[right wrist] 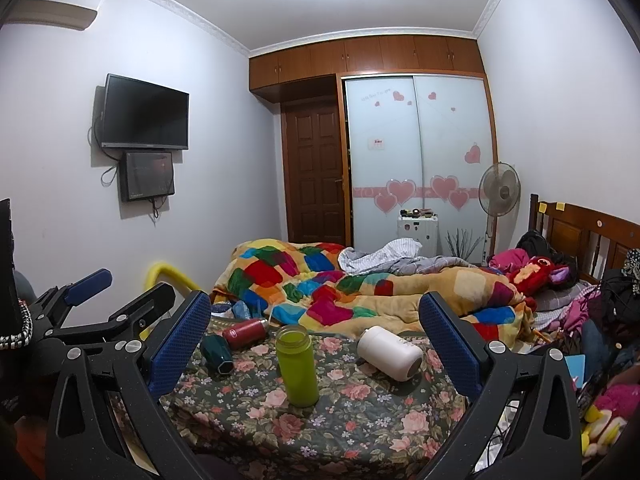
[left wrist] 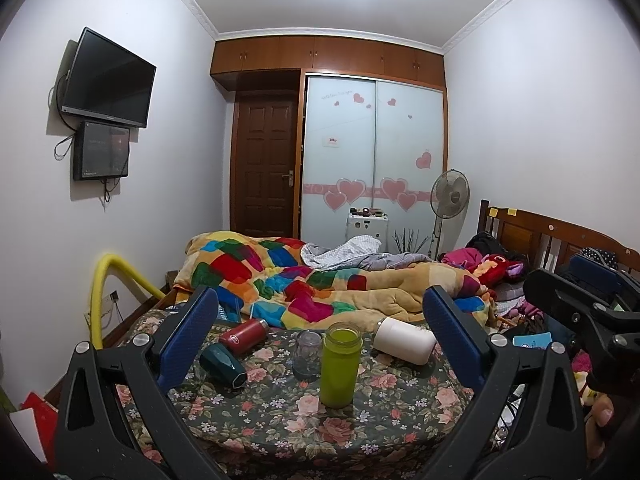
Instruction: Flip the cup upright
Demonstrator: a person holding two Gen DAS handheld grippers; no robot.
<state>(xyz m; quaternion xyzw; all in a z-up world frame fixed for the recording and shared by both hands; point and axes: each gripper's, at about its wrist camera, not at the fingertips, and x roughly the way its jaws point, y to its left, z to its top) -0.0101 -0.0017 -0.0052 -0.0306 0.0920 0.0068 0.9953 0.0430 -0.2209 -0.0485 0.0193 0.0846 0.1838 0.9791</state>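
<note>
Both grippers, left & right, gape wide; green cup upright mid-cloth.

Green cup upright; white, red, teal on sides.

Bed w/ a dark floral sheet carries five drink containers: green bottle upright at centre, clear glass jar upright just beside it on its left. Lying on their sides: white cup to the right, red flask and dark teal cup to the left, near each other. Patchwork blanket is heaped on the bed behind them.
</note>
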